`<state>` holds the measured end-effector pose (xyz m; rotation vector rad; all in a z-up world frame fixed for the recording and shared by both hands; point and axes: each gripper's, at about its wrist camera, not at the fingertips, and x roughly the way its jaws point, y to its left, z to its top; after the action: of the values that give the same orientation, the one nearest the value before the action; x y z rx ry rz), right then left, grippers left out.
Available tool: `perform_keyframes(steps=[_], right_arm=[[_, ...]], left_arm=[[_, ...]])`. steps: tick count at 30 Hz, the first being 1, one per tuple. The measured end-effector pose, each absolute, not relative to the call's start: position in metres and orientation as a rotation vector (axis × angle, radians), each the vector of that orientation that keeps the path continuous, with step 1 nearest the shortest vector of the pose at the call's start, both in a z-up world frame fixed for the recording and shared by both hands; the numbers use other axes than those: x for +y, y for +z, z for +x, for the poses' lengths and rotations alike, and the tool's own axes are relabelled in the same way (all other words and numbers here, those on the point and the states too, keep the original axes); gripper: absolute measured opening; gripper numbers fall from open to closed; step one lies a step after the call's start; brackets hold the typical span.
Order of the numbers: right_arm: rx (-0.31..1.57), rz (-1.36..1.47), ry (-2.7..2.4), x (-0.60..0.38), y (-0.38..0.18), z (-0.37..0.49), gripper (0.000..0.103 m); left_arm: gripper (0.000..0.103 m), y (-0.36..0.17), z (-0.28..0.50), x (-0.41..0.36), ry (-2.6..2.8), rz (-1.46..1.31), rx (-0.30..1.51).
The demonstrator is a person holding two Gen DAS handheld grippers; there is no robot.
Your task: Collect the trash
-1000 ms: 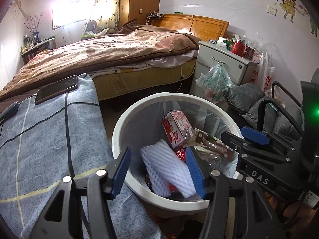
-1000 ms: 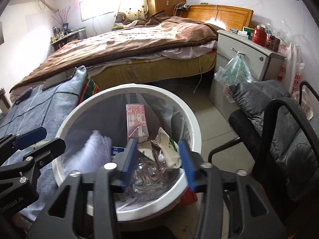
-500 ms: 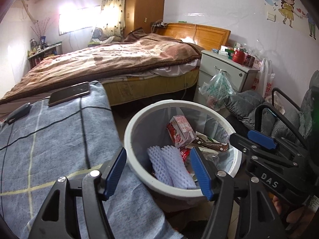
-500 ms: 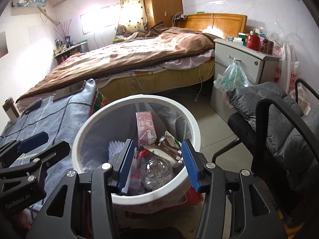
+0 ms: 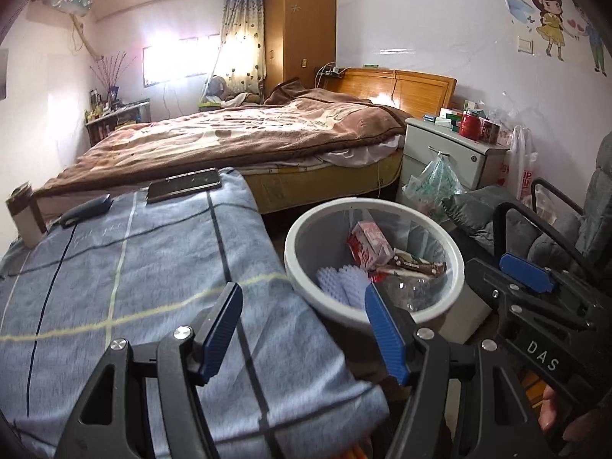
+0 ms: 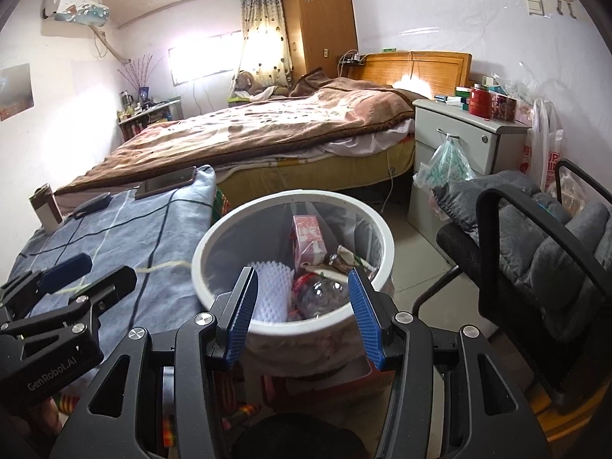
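Note:
A white round trash bin (image 5: 306,225) (image 6: 384,237) stands on the floor beside the blue checked table cloth. Inside lie a white foam fruit net (image 5: 344,281) (image 6: 269,290), a pink drink carton (image 5: 369,244) (image 6: 308,239), a clear plastic bottle (image 6: 319,296) and wrappers (image 5: 415,264). My left gripper (image 5: 302,331) is open and empty, above the cloth's right edge, near the bin's rim. My right gripper (image 6: 302,313) is open and empty, just short of the bin's near rim. Each gripper shows in the other's view, the right one (image 5: 516,290) and the left one (image 6: 72,283).
The blue checked cloth (image 5: 126,267) carries a phone (image 5: 183,189), a dark flat object (image 5: 86,210) with a cable and a small box (image 5: 23,210). A bed (image 6: 267,130), a white nightstand (image 6: 470,141) with a hanging bag, and a black chair with grey cushions (image 6: 554,237) surround the bin.
Both grippers have drawn back and up from the bin, which now looks smaller and farther. The foam net and bottle lie in the bin; both grippers stay open.

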<state>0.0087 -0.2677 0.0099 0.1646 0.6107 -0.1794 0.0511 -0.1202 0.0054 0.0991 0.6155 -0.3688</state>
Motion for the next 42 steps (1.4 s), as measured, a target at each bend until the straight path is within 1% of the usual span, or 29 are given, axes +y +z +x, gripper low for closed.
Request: perform_keyframes(steps=[8,13,18,21,42], right_arm=[[0.584,0.169,-0.196,-0.257,0.009,-0.017,0.051],[0.571,0.16,-0.213,-0.252,0.006,-0.025,0.051],[0.562,0.151,-0.219,-0.249,0.007,-0.031,0.051],[0.557,0.143,-0.219,-0.247,0.008,-0.034,0.051],[0.54,0.155,-0.221,-0.241,0.008,-0.039,0.051]], left_arm=[[0.068,0.003,0.026,-0.107,-0.347,0.065,0.593],[0.068,0.001,0.01,-0.109,-0.328,0.098,0.558],[0.068,-0.002,0.004,-0.105,-0.343,0.064,0.573],[0.069,0.0,-0.002,-0.099,-0.282,0.071,0.54],[0.069,-0.001,-0.003,-0.097,-0.283,0.074,0.555]])
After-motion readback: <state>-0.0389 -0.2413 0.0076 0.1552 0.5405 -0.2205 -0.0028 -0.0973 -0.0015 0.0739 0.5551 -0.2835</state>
